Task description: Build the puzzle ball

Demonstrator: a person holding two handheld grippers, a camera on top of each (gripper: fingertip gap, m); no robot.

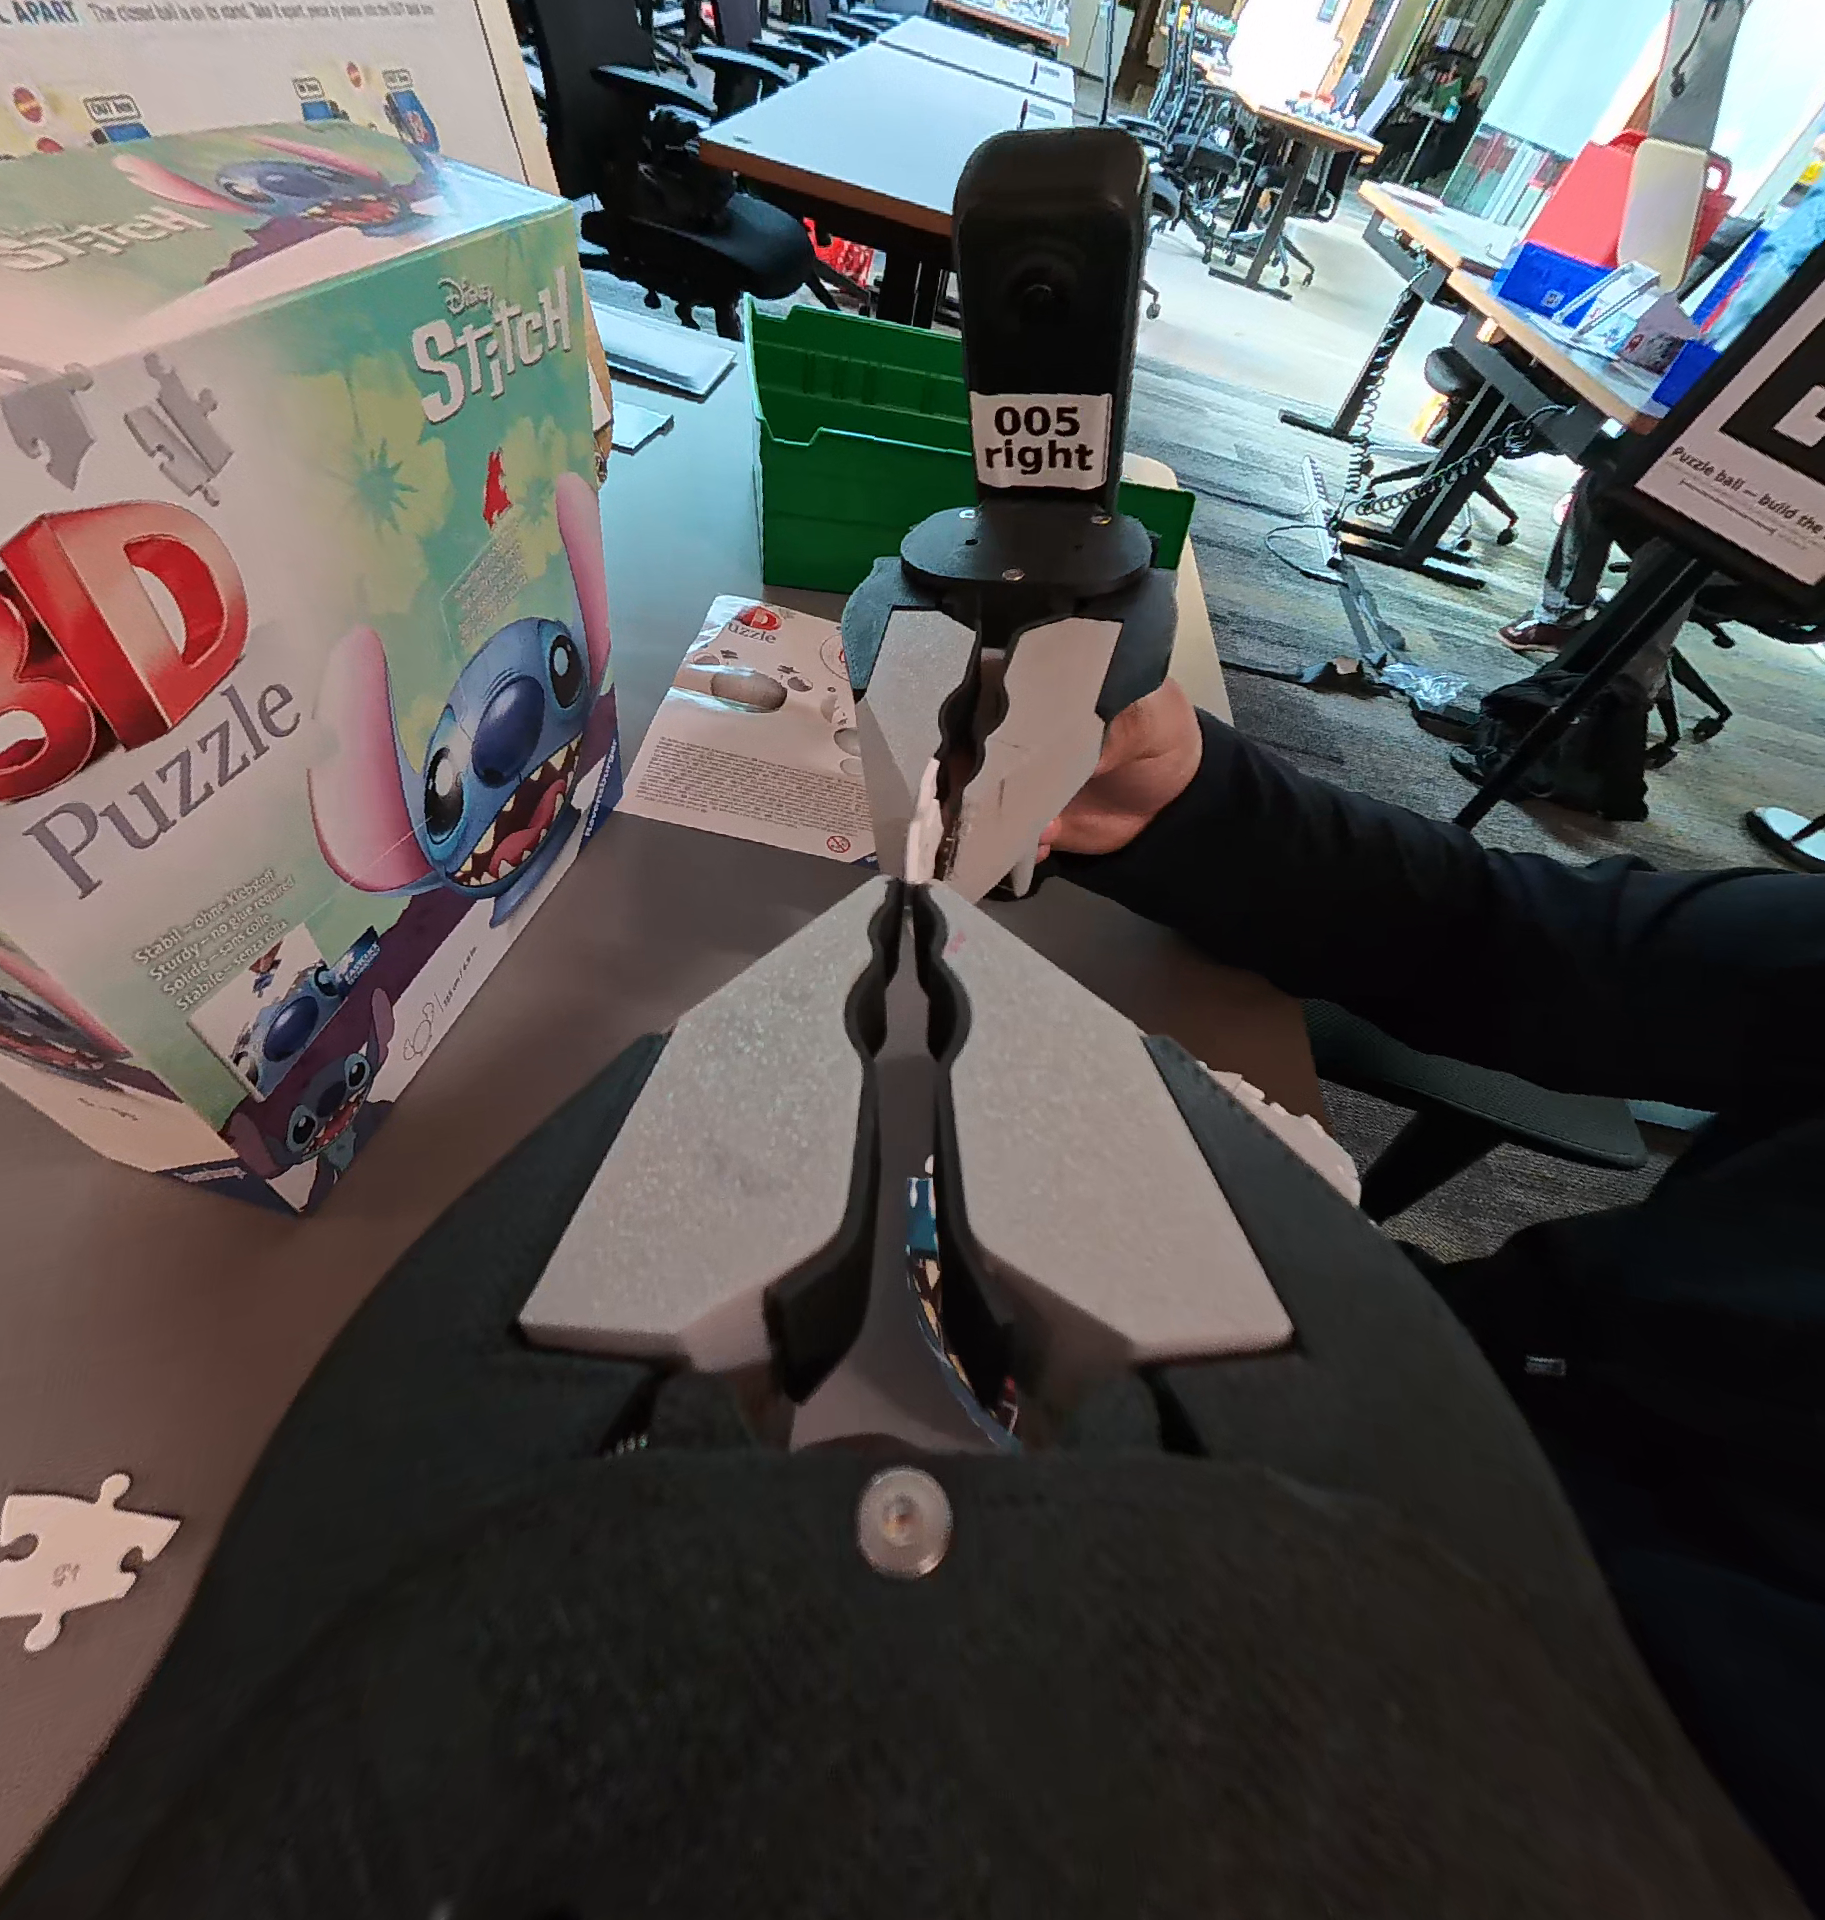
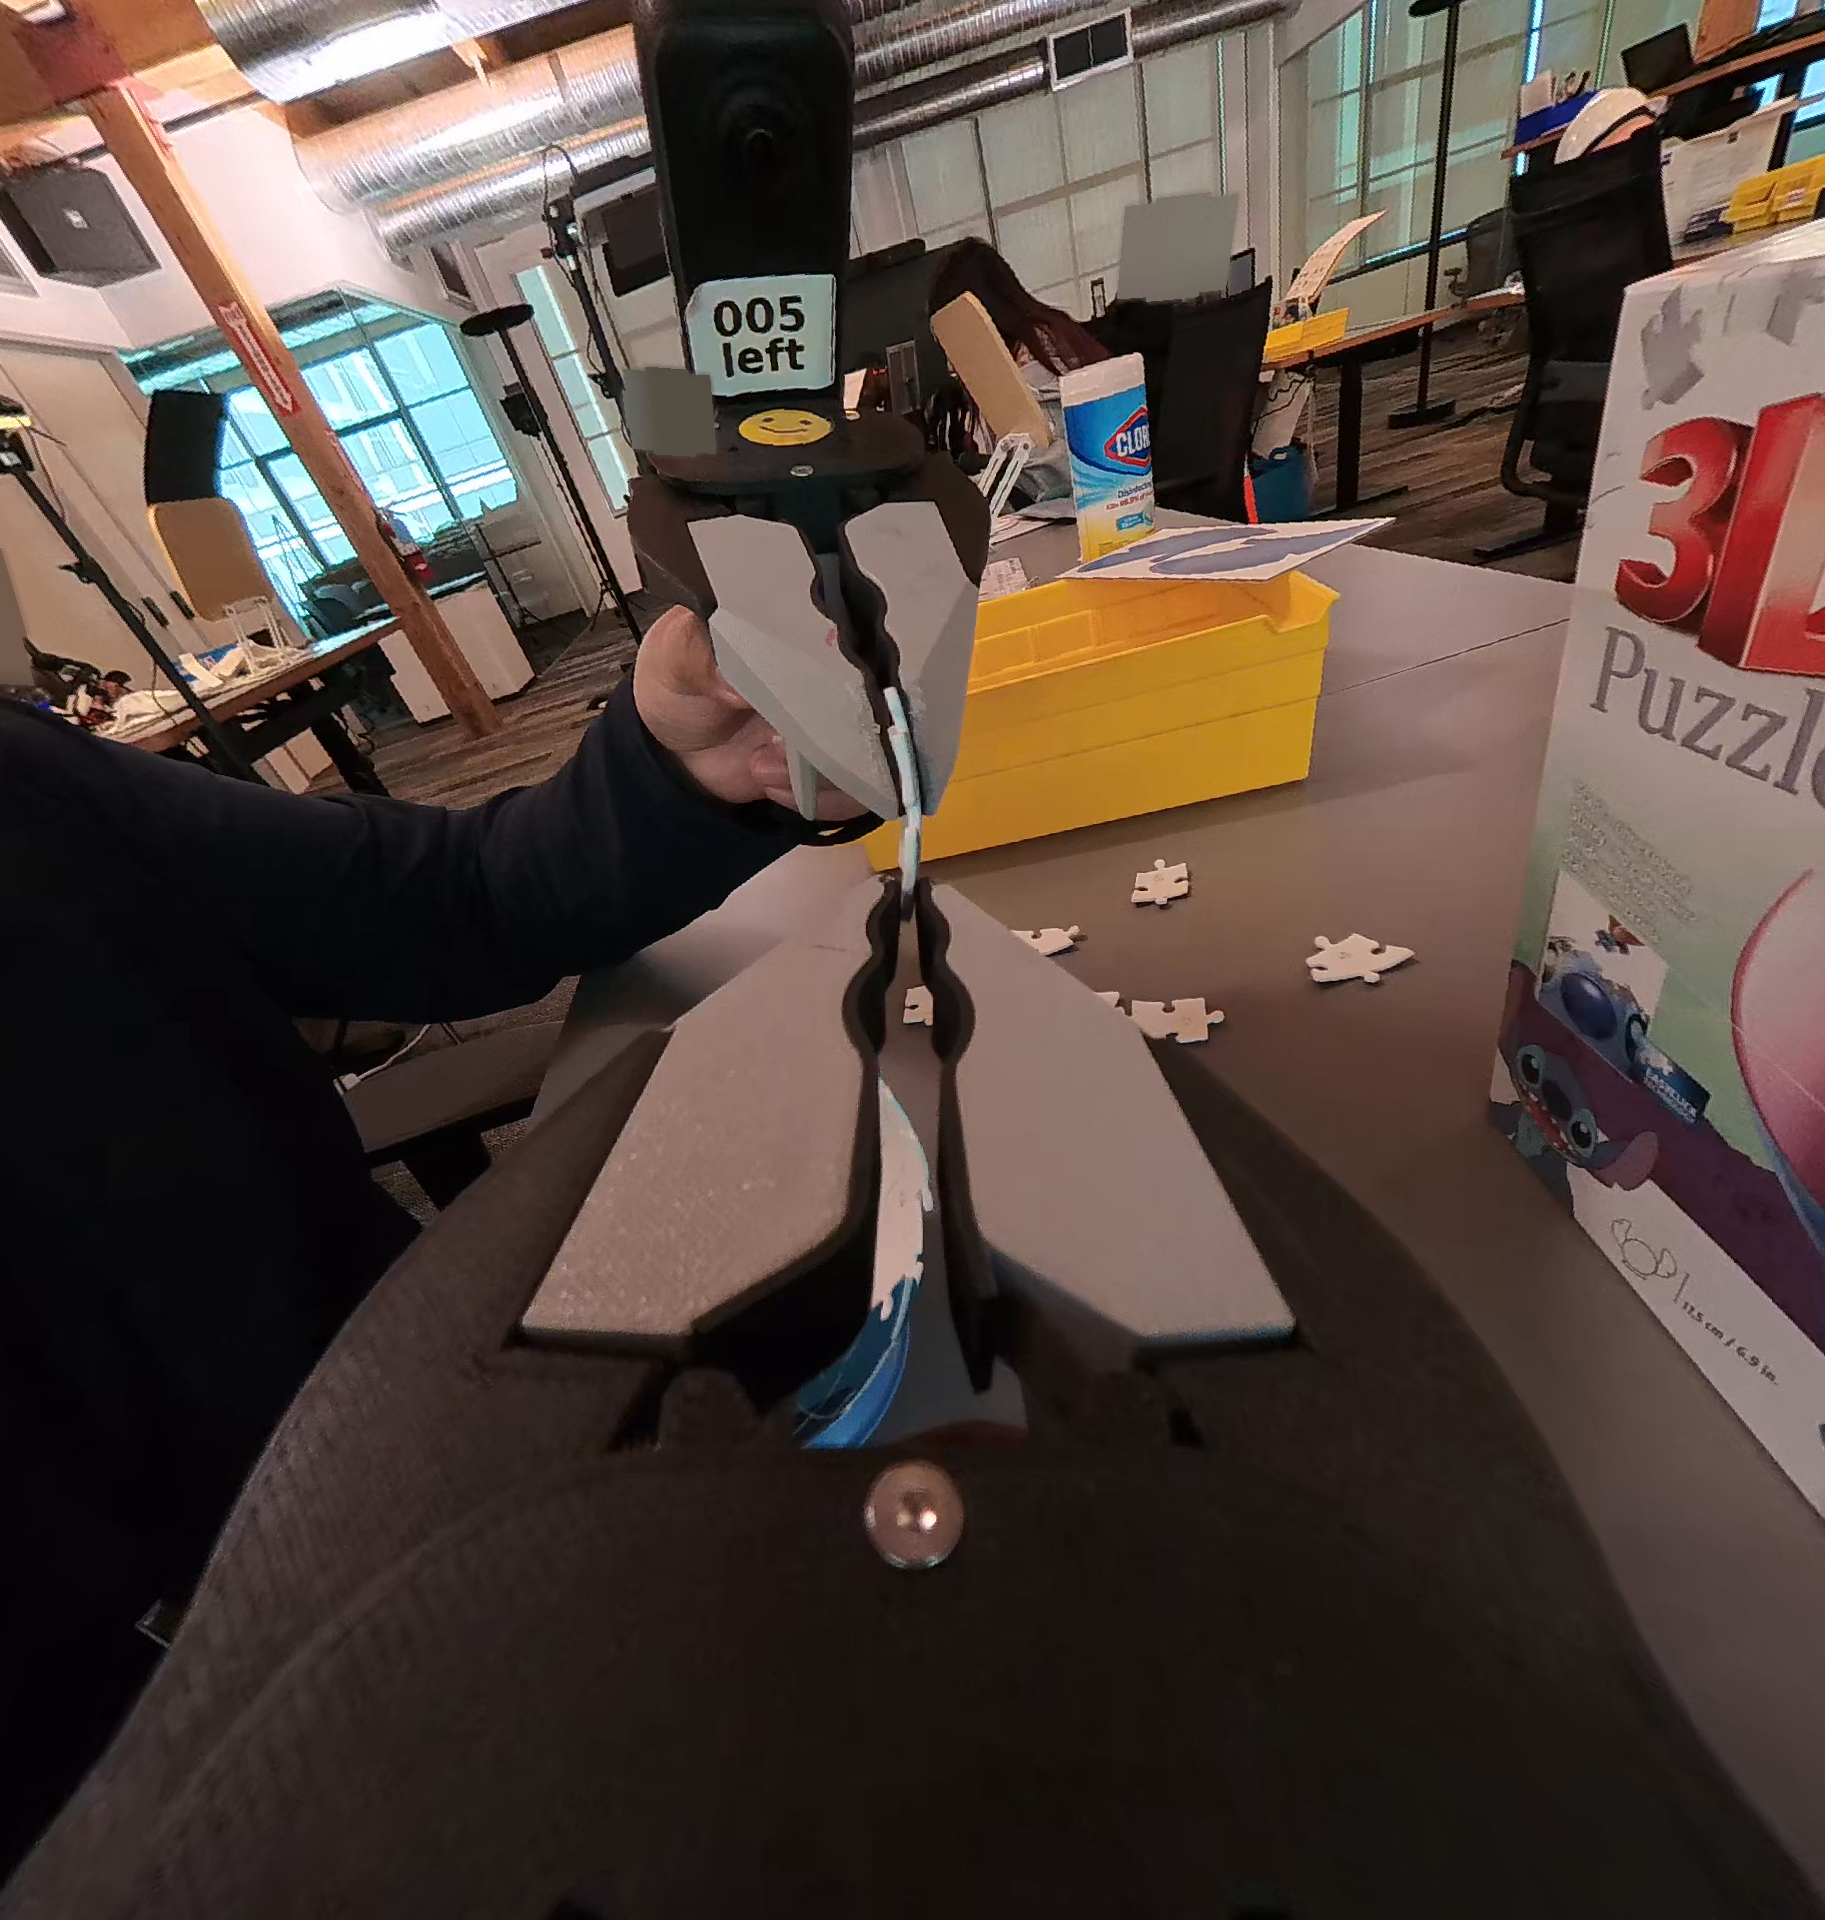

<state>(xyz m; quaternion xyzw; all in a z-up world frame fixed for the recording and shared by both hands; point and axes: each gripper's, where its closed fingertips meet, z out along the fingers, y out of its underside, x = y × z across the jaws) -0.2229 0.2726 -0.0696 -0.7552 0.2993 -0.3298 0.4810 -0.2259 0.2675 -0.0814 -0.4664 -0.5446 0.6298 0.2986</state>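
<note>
Pieces are being held edge-on, one curved puzzle piece [image 1: 923, 1226] being pinched in the left claw [image 1: 910, 902] and another puzzle piece [image 2: 903, 1195] in the right claw [image 2: 910, 899], tips nearly meeting at twelve o'clock above the surface [image 2: 1407, 748], long axes aligned.

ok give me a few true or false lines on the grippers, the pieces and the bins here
1. Both grippers are shut on puzzle pieces. True: the left gripper and the right gripper each pinch a piece, tip to tip.
2. The grippers rest on the table. False: both are held above the grey table.
3. Loose pieces lie white side up on the table. True.
4. The puzzle box lies flat, opened. False: it stands upright, closed.
5. The yellow bin holds the loose pieces. False: they lie on the table in front of it.
</note>
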